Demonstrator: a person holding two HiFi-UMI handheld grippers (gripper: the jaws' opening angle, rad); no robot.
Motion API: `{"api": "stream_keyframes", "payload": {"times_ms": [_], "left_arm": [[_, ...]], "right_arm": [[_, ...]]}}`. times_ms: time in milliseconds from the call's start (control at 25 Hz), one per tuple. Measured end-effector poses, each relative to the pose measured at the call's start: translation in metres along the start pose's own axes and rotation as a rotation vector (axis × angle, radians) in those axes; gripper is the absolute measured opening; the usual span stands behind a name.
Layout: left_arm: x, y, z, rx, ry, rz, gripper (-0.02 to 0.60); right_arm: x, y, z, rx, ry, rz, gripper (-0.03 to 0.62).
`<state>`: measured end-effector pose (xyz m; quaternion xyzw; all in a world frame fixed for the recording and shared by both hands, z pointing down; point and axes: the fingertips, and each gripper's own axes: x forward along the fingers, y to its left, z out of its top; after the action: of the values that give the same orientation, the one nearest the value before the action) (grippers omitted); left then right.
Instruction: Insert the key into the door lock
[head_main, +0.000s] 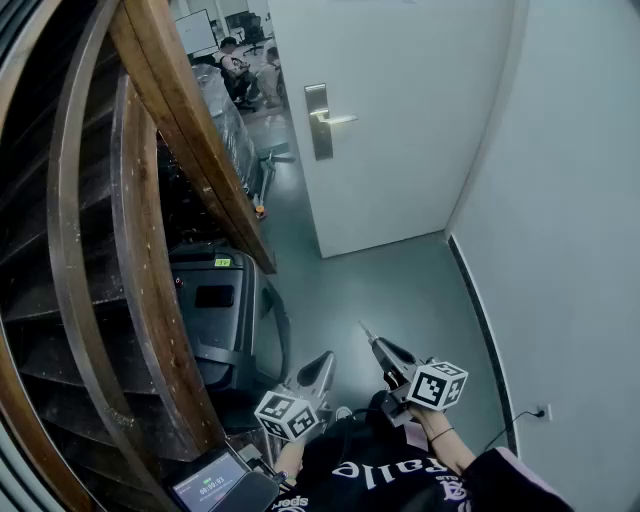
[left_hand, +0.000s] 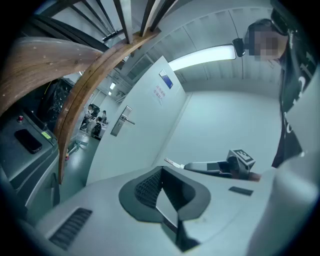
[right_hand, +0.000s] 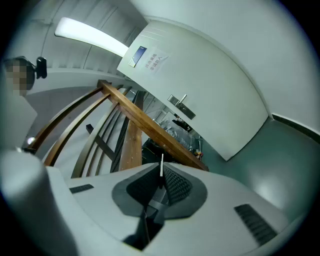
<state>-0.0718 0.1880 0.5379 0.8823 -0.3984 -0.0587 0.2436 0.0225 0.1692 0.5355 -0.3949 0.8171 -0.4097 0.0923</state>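
A white door (head_main: 400, 110) stands ahead, with a silver lever handle and lock plate (head_main: 320, 120) near its left edge. The same handle (left_hand: 122, 120) is seen in the left gripper view, and the handle (right_hand: 180, 106) also appears small and far off in the right gripper view. My right gripper (head_main: 380, 350) is shut on a thin silver key (right_hand: 161, 167). The key (head_main: 366, 331) points toward the door, well short of it. My left gripper (head_main: 323, 366) hangs beside it, jaws shut with nothing between them (left_hand: 161, 172). In the left gripper view, the right gripper (left_hand: 210, 166) is at the right with the key (left_hand: 171, 162) sticking out.
A curved wooden stair rail (head_main: 190, 140) and dark steps fill the left. A black machine with a green display (head_main: 215, 295) stands below it. A white wall (head_main: 570, 220) closes the right. People sit in the room (head_main: 238, 70) beyond the doorway.
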Motion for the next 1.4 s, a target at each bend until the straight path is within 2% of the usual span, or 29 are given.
{"api": "stream_keyframes", "payload": {"times_ms": [240, 520, 800, 1000, 1120, 1400], "left_arm": [[0.021, 0.029, 0.008, -0.003, 0.022, -0.003, 0.005], [0.059, 0.080, 0.034, -0.012, -0.007, 0.069, 0.005], [0.140, 0.129, 0.090, 0.008, -0.080, 0.149, 0.005], [0.208, 0.140, 0.129, 0.047, -0.114, 0.158, 0.005], [0.239, 0.141, 0.133, 0.072, -0.076, 0.148, 0.005], [0.277, 0.173, 0.145, 0.121, 0.010, 0.153, 0.005]], "right_arm": [[0.038, -0.015, 0.023, 0.006, -0.013, -0.010, 0.037], [0.106, -0.034, 0.055, 0.008, 0.044, 0.036, 0.035], [0.180, -0.065, 0.138, -0.035, 0.093, 0.104, 0.037], [0.221, -0.098, 0.206, -0.056, 0.089, 0.137, 0.035], [0.243, -0.119, 0.238, -0.052, 0.063, 0.134, 0.035], [0.293, -0.142, 0.276, -0.006, 0.020, 0.147, 0.035]]}}
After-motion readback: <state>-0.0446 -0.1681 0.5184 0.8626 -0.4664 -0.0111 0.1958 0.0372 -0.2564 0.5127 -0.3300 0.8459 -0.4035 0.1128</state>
